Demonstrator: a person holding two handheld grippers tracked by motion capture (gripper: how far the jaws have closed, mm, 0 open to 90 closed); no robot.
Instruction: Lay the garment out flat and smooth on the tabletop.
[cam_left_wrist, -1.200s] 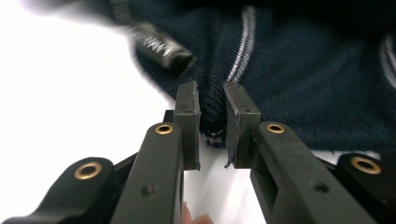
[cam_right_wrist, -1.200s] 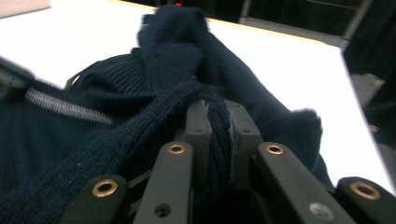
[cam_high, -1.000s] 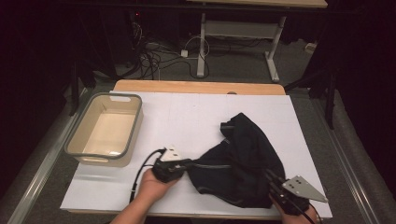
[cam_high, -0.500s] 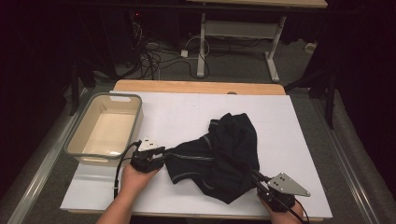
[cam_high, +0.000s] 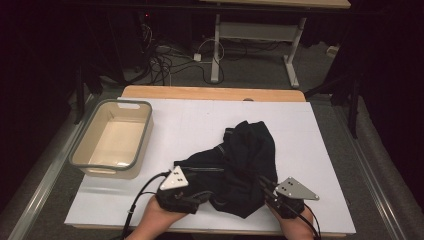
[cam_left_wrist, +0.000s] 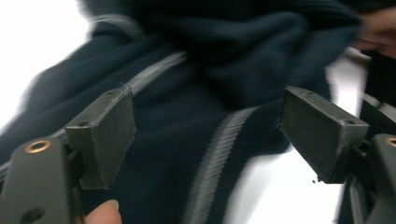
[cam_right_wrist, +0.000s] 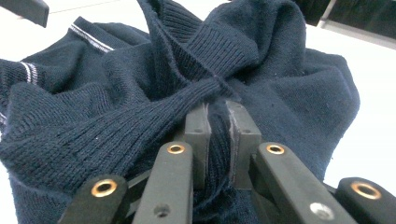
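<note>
**Sweater bunched at the near edge, one gripper letting go**

The dark knitted sweater (cam_high: 240, 167) is lying crumpled on the white surface (cam_high: 200, 120), toward the near side, right of the beige tub (cam_high: 112, 140). The right gripper (cam_high: 267, 187) is pinching a ribbed fold of it, jaws pressed together on the knit. The left gripper (cam_high: 197, 197) is sitting at the garment's near left edge; its jaws have just been opening and are standing spread, the striped cloth lying beyond them, unpressed.
</note>
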